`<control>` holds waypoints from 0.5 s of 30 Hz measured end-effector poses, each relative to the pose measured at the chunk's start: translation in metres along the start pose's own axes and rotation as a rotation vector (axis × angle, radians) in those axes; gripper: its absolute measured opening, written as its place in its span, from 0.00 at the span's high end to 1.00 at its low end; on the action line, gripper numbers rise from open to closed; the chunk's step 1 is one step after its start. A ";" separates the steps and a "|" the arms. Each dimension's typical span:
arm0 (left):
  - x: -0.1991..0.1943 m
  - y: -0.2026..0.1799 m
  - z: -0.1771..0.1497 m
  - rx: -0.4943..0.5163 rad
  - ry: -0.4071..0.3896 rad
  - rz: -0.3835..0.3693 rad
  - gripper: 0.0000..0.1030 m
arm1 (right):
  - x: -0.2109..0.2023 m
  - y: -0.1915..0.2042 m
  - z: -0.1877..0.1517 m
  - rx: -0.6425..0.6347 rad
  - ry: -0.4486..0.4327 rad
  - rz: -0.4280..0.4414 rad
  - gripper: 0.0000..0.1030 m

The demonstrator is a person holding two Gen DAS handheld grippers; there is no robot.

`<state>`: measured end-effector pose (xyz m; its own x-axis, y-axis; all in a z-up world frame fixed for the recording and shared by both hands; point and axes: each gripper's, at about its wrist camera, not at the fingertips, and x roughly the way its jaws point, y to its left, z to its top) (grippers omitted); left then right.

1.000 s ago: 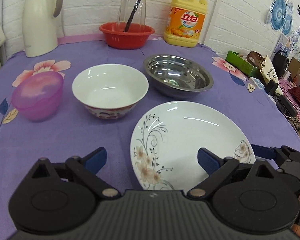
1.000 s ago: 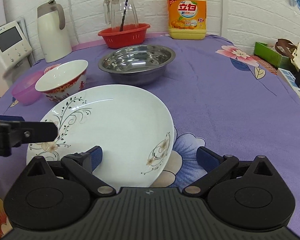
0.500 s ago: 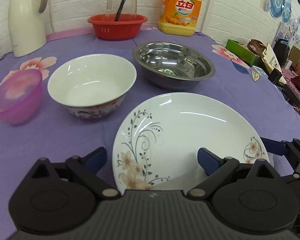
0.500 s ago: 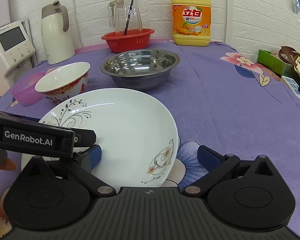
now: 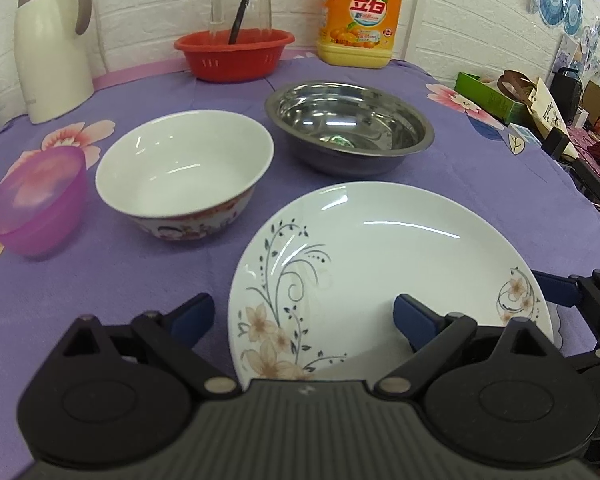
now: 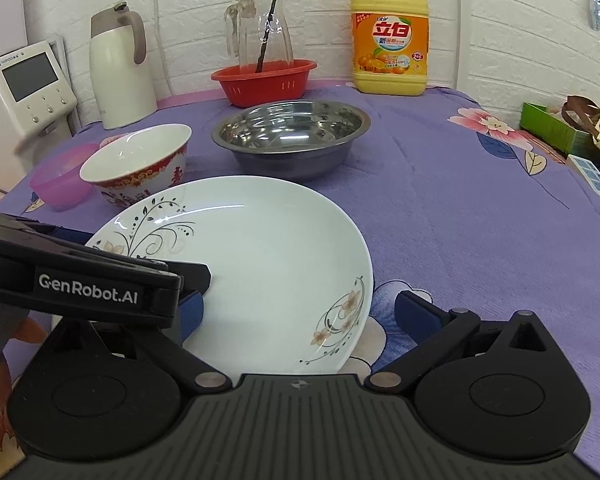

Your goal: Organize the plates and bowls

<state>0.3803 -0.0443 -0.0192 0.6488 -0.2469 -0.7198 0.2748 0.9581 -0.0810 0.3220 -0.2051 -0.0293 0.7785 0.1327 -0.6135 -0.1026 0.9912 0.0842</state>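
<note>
A white floral plate (image 5: pixel 380 264) (image 6: pixel 260 264) lies on the purple tablecloth at the near edge. Behind it stand a white ceramic bowl with a red pattern (image 5: pixel 184 172) (image 6: pixel 136 164), a steel bowl (image 5: pixel 348 128) (image 6: pixel 292 132) and a pink plastic bowl (image 5: pixel 36 200) (image 6: pixel 60 180). My left gripper (image 5: pixel 304 316) is open, its fingers astride the plate's near left rim. My right gripper (image 6: pixel 300 312) is open, astride the plate's near right rim. The left gripper's body crosses the right wrist view (image 6: pixel 88 284).
At the back stand a white thermos jug (image 5: pixel 48 44), a red basket (image 5: pixel 232 54) holding a glass pitcher, and a yellow detergent bottle (image 5: pixel 360 16). A white appliance (image 6: pixel 24 96) is far left. Boxes and clutter (image 5: pixel 540 104) sit past the table's right edge.
Both grippers have moved forward and lower toward the plate. The left gripper has come further into the right wrist view. The dishes have not moved.
</note>
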 end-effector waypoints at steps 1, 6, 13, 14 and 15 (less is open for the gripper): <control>0.000 0.000 0.000 0.001 0.001 0.005 0.07 | 0.000 0.000 0.000 0.000 -0.001 0.002 0.00; 0.001 -0.001 0.001 0.003 0.004 0.016 0.06 | 0.000 -0.001 -0.001 0.001 -0.005 0.008 0.00; 0.002 -0.002 0.001 0.008 -0.003 0.015 0.06 | -0.002 -0.001 -0.001 -0.001 -0.006 0.013 0.00; 0.002 -0.003 0.001 0.009 -0.003 0.016 0.06 | -0.002 0.000 -0.001 -0.004 -0.008 0.013 0.00; 0.002 -0.003 0.001 0.010 -0.001 0.018 0.07 | -0.003 0.001 -0.002 -0.009 -0.009 0.014 0.00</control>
<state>0.3812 -0.0481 -0.0197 0.6547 -0.2302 -0.7200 0.2705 0.9608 -0.0613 0.3186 -0.2042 -0.0287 0.7824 0.1468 -0.6052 -0.1194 0.9892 0.0855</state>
